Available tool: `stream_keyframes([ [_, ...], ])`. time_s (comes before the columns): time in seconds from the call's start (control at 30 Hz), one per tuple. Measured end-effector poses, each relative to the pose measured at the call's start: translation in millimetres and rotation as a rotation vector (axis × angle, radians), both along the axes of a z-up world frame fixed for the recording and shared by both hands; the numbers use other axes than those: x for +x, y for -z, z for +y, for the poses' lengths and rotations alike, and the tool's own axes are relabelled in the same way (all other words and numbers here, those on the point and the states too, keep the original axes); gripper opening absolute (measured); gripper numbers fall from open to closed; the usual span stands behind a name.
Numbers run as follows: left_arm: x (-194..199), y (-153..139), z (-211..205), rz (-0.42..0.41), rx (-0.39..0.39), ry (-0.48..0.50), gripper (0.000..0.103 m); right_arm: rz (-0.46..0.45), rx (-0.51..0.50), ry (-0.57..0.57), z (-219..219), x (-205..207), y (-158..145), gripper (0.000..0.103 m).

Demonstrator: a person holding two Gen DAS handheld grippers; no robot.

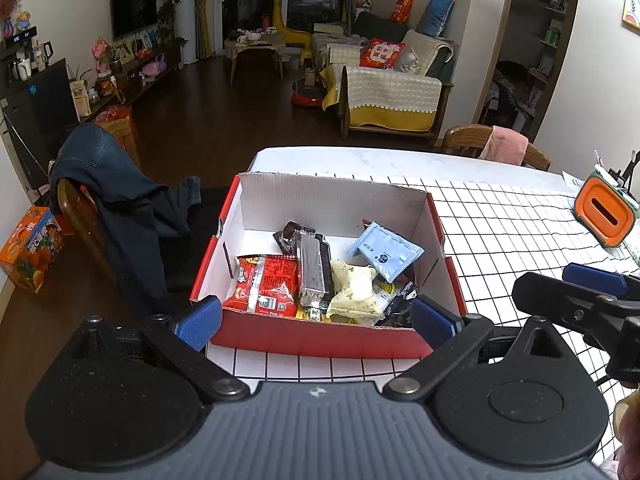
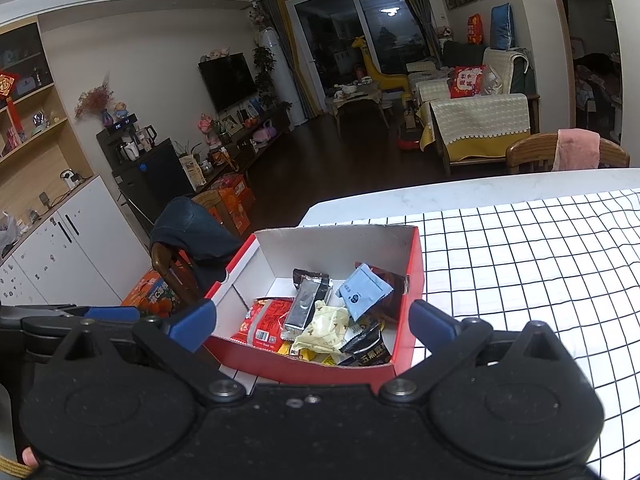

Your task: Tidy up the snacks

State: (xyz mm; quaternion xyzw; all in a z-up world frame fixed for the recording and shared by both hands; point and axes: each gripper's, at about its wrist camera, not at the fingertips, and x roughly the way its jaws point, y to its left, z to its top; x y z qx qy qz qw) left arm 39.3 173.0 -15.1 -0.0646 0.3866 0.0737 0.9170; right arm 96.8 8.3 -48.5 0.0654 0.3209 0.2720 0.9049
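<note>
left gripper (image 1: 316, 322) released, empty, jaws straddling the near wall of the red box (image 1: 320, 340); snacks just ahead inside. right gripper (image 2: 312, 326) likewise released, equally near.

Dim evening room, bright tabletop, in two fisheye views.
A ceiling lamp reflects in the dark glass door (image 2: 384, 36); the far room falls into shadow while the gridded tablecloth (image 2: 540, 264) glares nearly white. Straight lines bow toward black, vignetted corners. Snack wrappers read sharp; distant furniture is soft and grainy.
</note>
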Motion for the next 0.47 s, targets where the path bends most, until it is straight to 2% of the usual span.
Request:
stream_keyframes([
  [0.47,-3.1,4.1,-4.7,0.015,-0.006,0.013,0.102,0.016,0.009,0.017,-5.2,-1.9,2.3,0.103],
])
